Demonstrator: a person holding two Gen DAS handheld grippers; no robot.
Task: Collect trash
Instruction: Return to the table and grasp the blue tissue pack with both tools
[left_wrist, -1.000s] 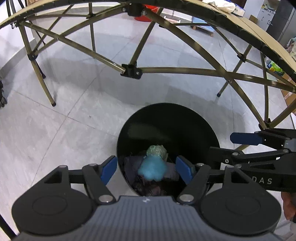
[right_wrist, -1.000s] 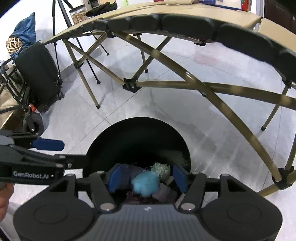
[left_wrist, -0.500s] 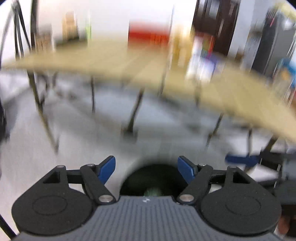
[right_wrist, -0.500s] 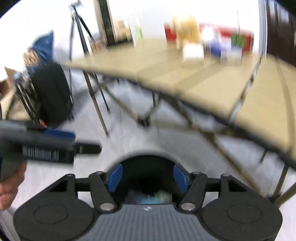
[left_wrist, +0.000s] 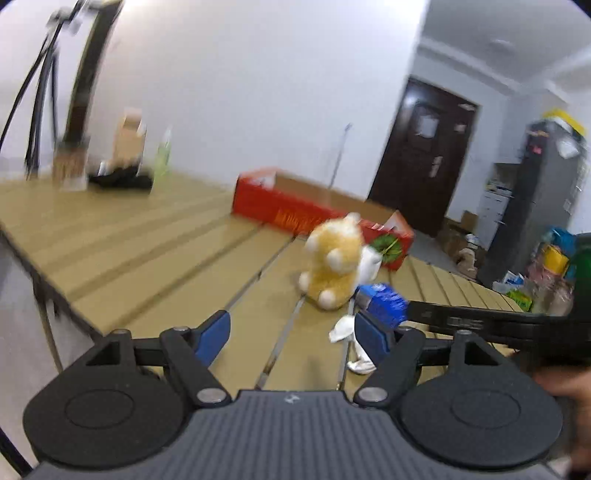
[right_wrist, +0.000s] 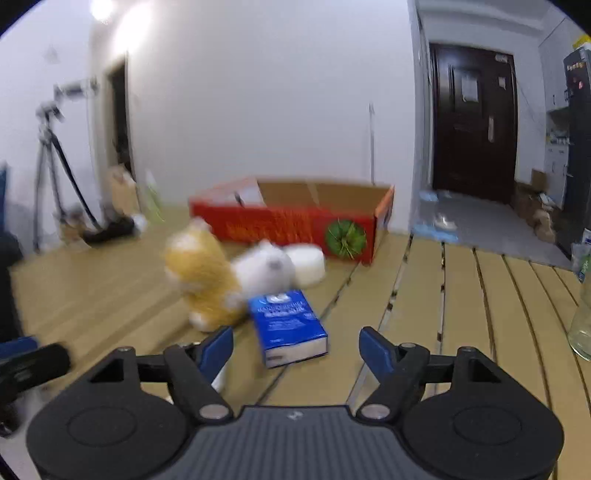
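Crumpling white paper (left_wrist: 345, 328) lies on slatted table (left_wrist: 147, 254).

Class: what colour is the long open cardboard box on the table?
Red outside, plain brown inside: the long open cardboard box, clearest in the right wrist view.

Red box (right_wrist: 291, 221), blue packet (right_wrist: 286, 326), orange plush (right_wrist: 201, 280)

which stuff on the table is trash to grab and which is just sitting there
Likely trash: crumpled white paper.

Just lying about: orange plush toy, white plush toy, blue tissue pack, red cardboard box, glass bottle.
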